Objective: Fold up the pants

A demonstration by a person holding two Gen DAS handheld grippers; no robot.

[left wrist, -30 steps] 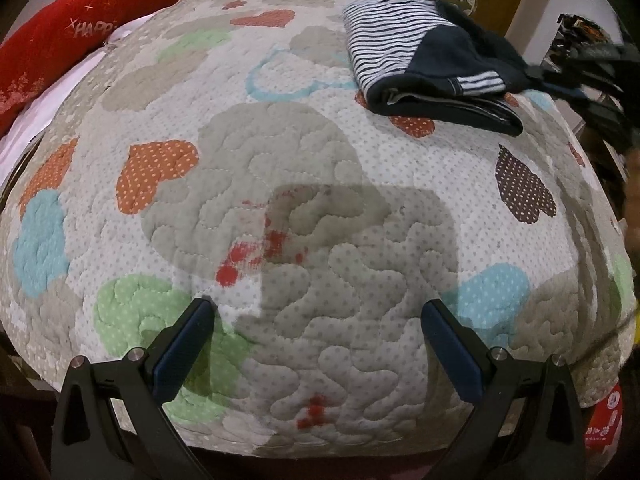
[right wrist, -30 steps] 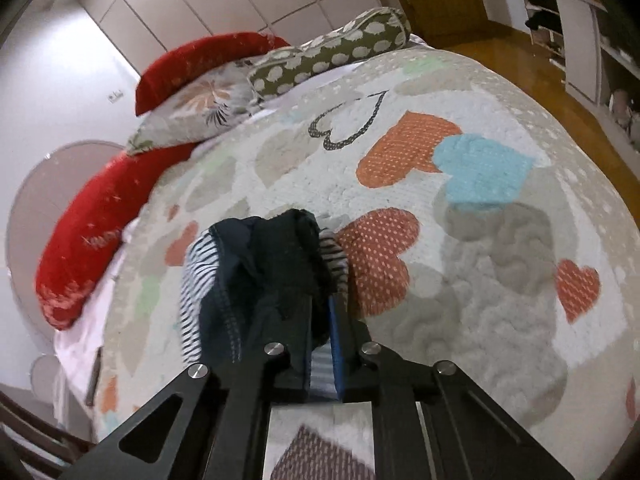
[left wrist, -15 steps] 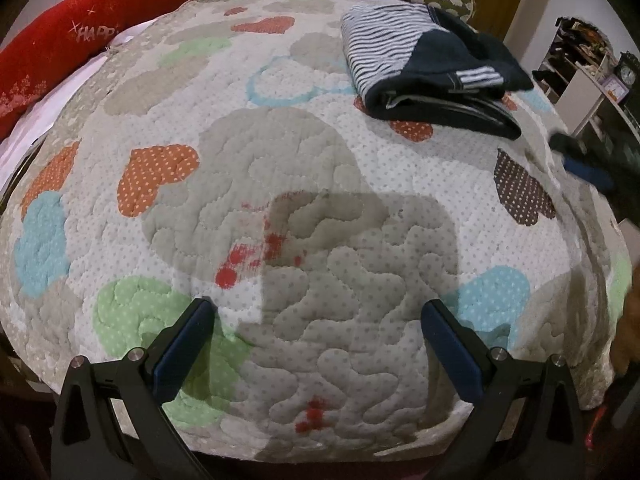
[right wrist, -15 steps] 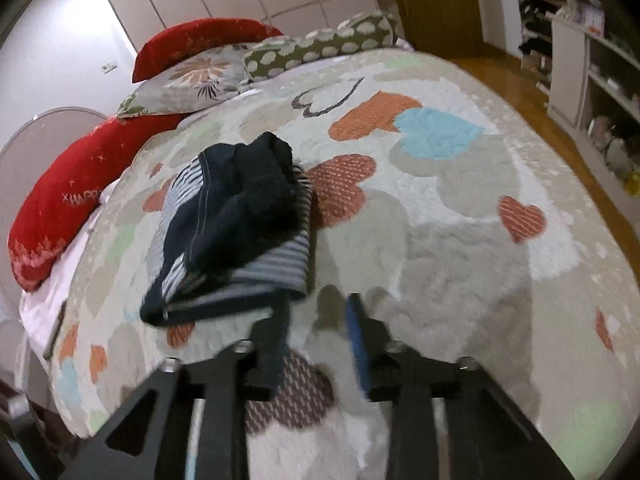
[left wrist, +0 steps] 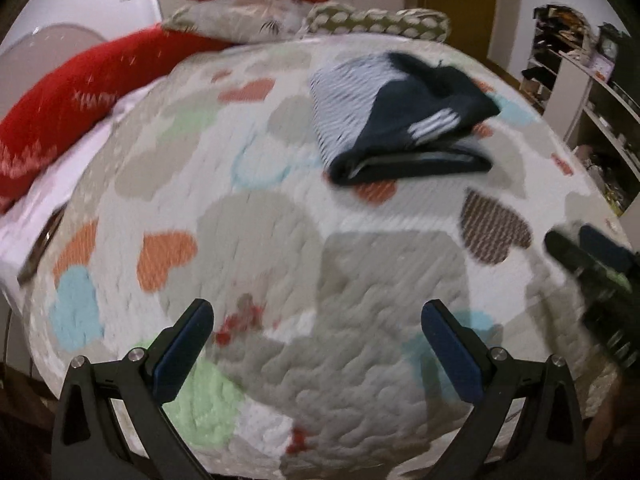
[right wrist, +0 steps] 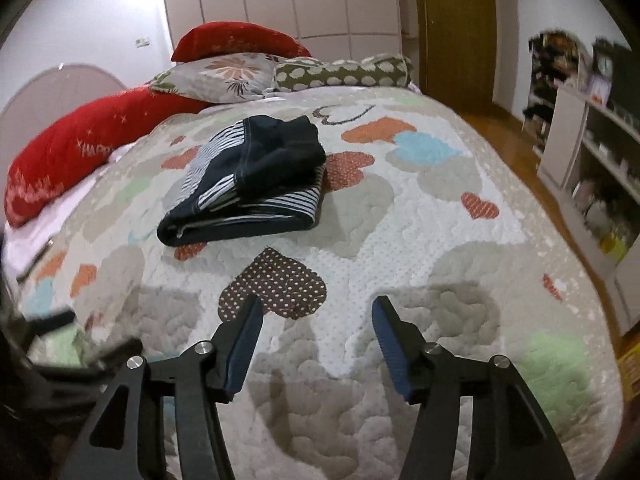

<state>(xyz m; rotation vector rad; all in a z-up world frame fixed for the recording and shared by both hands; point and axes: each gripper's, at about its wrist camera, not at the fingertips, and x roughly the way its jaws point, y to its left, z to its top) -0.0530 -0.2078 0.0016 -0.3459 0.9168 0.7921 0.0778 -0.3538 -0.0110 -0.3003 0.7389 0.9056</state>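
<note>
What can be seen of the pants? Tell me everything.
The pants are soft fabric, dark navy with white-and-navy striped panels. They lie folded into a compact, layered bundle, the dark part bunched on top and striped layers showing at the edges. They rest flat on the quilt, over its heart patches, toward the pillows. Only the quilt touches them: both claws are apart from them, jaws spread, holding nothing.

Left tongs [left wrist: 316, 320] spread wide, empty; right tongs [right wrist: 317, 316] likewise.
</note>
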